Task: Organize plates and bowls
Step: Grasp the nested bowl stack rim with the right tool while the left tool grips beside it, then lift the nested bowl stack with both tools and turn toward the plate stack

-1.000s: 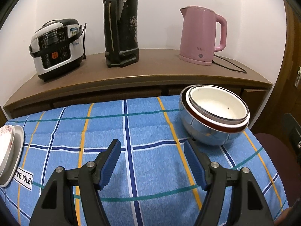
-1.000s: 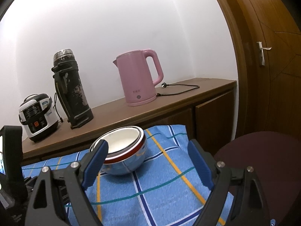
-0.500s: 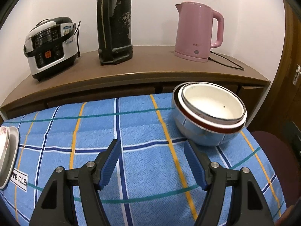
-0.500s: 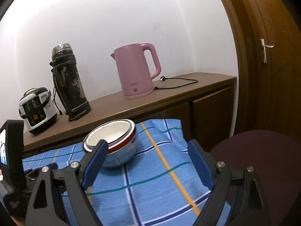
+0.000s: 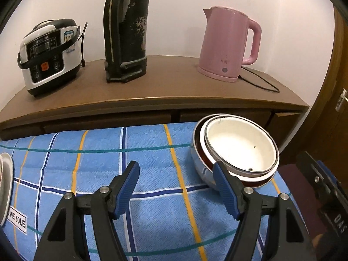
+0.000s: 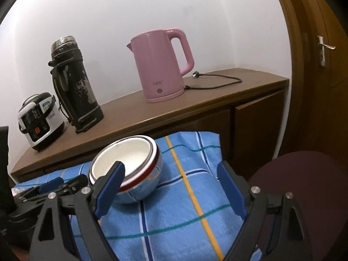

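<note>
A stack of nested bowls point(image 5: 237, 150), white inside a red-rimmed one inside a shiny steel one, sits at the far right of the blue checked tablecloth point(image 5: 152, 158). It also shows in the right wrist view point(image 6: 128, 165). My left gripper point(image 5: 176, 182) is open and empty, low over the cloth, its right finger just in front of the bowls. My right gripper point(image 6: 171, 184) is open and empty, its left finger in front of the bowls. Stacked plates point(image 5: 4, 184) lie at the cloth's left edge, mostly cut off.
A wooden sideboard point(image 5: 152, 91) behind the table carries a rice cooker point(image 5: 47, 54), a black thermos point(image 5: 126, 30) and a pink kettle point(image 5: 228, 43) with its cord. A dark red chair seat point(image 6: 304, 184) stands right of the table. A wooden door point(image 6: 322, 65) is at the far right.
Both grippers have moved closer to the bowl stack, which now looms larger. The plates have slid further out of the left wrist view. Both grippers stay open.
</note>
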A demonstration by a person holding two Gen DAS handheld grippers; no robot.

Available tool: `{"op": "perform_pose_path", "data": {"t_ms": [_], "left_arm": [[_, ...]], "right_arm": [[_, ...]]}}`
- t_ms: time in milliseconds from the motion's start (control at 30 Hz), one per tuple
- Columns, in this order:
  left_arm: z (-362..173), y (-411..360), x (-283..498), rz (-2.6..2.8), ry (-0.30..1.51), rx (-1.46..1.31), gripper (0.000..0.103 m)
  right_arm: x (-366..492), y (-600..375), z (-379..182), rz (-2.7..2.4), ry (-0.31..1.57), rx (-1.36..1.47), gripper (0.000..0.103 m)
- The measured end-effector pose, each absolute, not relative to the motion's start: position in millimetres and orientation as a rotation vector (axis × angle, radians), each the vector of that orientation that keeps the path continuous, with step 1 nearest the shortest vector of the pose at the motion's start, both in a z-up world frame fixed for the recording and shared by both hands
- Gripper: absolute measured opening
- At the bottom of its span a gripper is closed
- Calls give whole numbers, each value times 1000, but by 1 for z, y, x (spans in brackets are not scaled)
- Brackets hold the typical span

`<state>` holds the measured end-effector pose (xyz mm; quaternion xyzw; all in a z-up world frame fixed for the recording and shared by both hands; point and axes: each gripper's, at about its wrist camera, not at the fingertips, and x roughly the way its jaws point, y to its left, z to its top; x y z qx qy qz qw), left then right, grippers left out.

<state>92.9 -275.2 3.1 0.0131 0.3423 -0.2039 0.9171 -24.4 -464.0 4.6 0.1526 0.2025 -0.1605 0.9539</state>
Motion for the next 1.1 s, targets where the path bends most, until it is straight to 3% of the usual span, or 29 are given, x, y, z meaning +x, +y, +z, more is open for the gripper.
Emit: {"op": "perform_pose_path", "data": {"t_ms": [167,233,433,667,800,900,967,1000,1100], "left_arm": [[10,-273,105,-428,708,-29,72],[14,-277,113,-437,716,-50,72],[13,-301,132,-484,774,-38,72],[1,-313,148,-427,842,5,71],[-12,-315,156,-446,896,4,55],[-18,-316,158,-464,923,-22,51],[-19,-319,155,-483,927,-17,40],[-20,-322,153,-498,929,-13,29],[-19,-325,146,-478,911,29,27]], "right_arm": [[-10,-473,7,-257,429,389,85],[1,-476,7,-259,458,401,64],[34,-480,-8,-221,563,467,43],[53,-485,-25,-238,638,542,39],[60,-488,-33,-231,665,604,36],[64,-485,-36,-239,674,608,34],[63,-483,-36,-253,674,607,33],[63,-482,-36,-259,676,606,32],[61,-479,-34,-278,697,599,30]]}}
